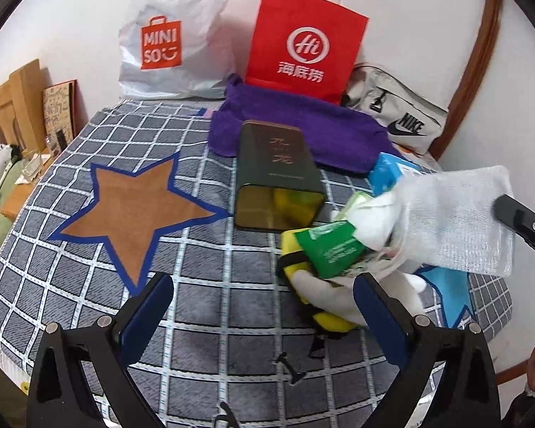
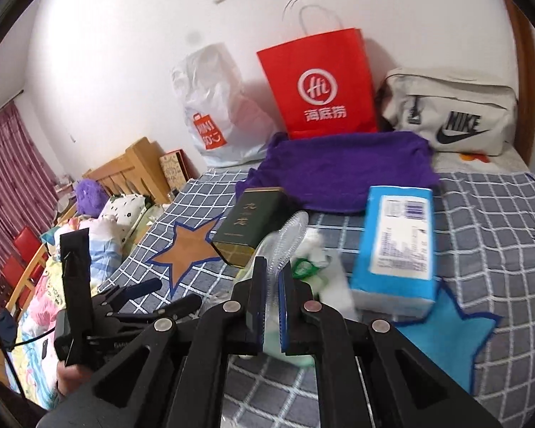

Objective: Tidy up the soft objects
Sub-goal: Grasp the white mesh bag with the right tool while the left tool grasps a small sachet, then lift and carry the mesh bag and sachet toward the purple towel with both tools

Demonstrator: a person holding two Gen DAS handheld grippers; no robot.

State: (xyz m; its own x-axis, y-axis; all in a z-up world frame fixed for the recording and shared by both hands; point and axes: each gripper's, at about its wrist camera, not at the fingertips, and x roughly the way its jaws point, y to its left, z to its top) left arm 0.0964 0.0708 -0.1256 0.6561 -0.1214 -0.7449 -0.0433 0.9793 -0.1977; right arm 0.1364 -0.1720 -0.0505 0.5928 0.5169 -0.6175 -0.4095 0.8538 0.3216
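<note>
R gripper [image 2: 273, 271] pinching clear plastic pouch [image 1: 456, 221] by one edge, lifted off bed w/ white soft stuff inside; edge grip lets pouch hang free, prob. for moving to sorting spot. L gripper [image 1: 264, 306] spread wide, empty, hovering low over checked blanket [image 1: 203, 306] near pile: yellow plush [image 1: 303, 278], green packet [image 1: 333, 249]. Looks staged for next grab. Dark tin [image 1: 276, 174] lies on side, mouth toward pile. Blue tissue pack [image 2: 396, 242] just beside pile. Purple towel [image 2: 342, 171] behind, by red paper bag [image 2: 321, 82].

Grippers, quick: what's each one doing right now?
Left gripper: open, holding nothing.
Right gripper: shut on the clear plastic packet.
</note>
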